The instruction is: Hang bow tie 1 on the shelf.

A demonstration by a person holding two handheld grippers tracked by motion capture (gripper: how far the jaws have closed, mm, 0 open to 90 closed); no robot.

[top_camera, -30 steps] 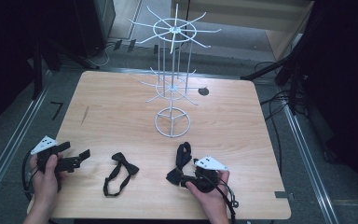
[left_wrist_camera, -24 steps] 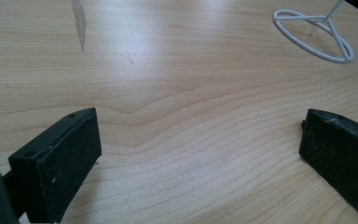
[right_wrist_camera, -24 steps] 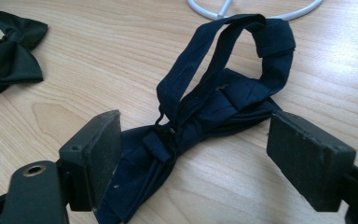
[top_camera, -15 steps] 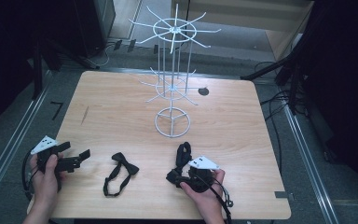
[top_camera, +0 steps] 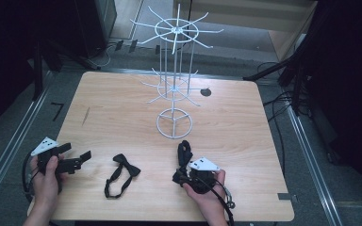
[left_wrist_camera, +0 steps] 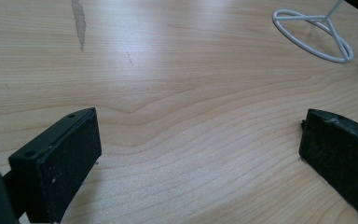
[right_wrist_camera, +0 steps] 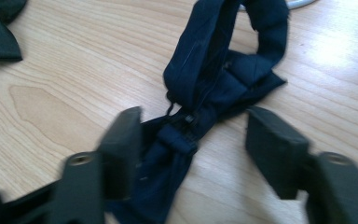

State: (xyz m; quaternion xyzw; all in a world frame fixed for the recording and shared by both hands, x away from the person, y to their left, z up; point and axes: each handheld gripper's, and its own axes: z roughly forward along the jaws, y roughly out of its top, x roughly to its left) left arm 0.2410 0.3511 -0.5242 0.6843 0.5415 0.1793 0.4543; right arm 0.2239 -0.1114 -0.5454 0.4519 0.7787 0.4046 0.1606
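A dark navy bow tie (top_camera: 185, 149) lies bunched on the wooden table (top_camera: 118, 108), in front of the stand's base ring (top_camera: 174, 123). My right gripper (top_camera: 183, 170) straddles its near end. In the right gripper view the tie (right_wrist_camera: 223, 70) runs up between the jaws. The jaws have just been closing: one pad (right_wrist_camera: 121, 140) is against the fabric and the other stands apart from it. A black bow tie (top_camera: 124, 170) with its strap lies between the hands. My left gripper (top_camera: 78, 151) rests at the near left, wide open over bare wood (left_wrist_camera: 200, 144).
A tall white wire display stand (top_camera: 174, 89) with hooked arms rises at the table's middle back; its base ring (left_wrist_camera: 314, 35) lies at the far right of the left gripper view. A small dark disc (top_camera: 206, 92) sits behind it. Dark equipment and cables surround the table.
The right gripper's jaws have narrowed around the navy bow tie's near end. Both hands have stayed where they were, and the left gripper and black bow tie are unchanged.
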